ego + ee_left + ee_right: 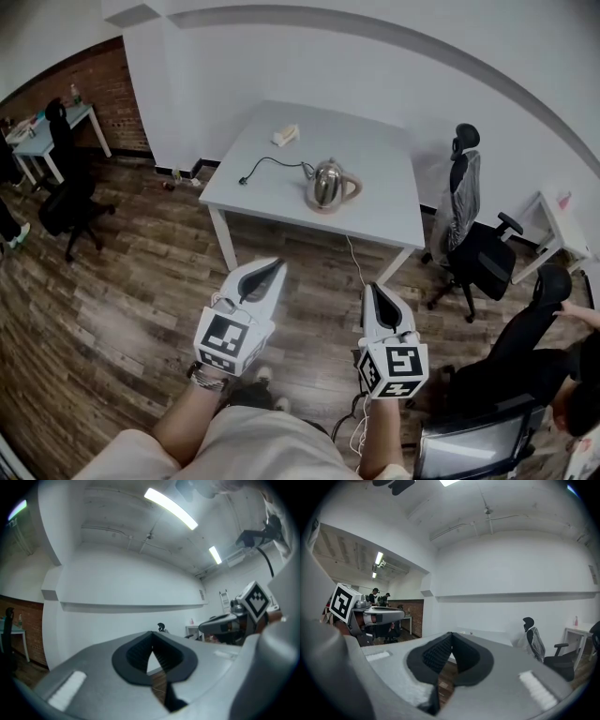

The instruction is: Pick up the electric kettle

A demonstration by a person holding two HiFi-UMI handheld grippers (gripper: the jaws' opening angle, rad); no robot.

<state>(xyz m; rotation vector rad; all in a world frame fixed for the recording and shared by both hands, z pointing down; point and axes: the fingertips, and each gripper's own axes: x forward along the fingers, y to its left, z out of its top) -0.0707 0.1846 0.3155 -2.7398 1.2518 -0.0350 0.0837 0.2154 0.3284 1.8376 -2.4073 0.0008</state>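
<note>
Short of the counter: both grippers clenched and empty

At the tips, the left gripper (151, 635) has its fingers (133, 656) pressed together on nothing, and the right gripper (451, 635) is clenched the same way, also empty. Both point level, side by side above the wood floor (112, 309), well apart from the counter (394, 211). The kettle (330, 185) stands upright near the counter's middle, handle to the right, with a cord (272, 161) running off to its left. This reads as the approach step. Next, I judge, one gripper must reach the counter, spread its fingers and line up on the handle.
</note>
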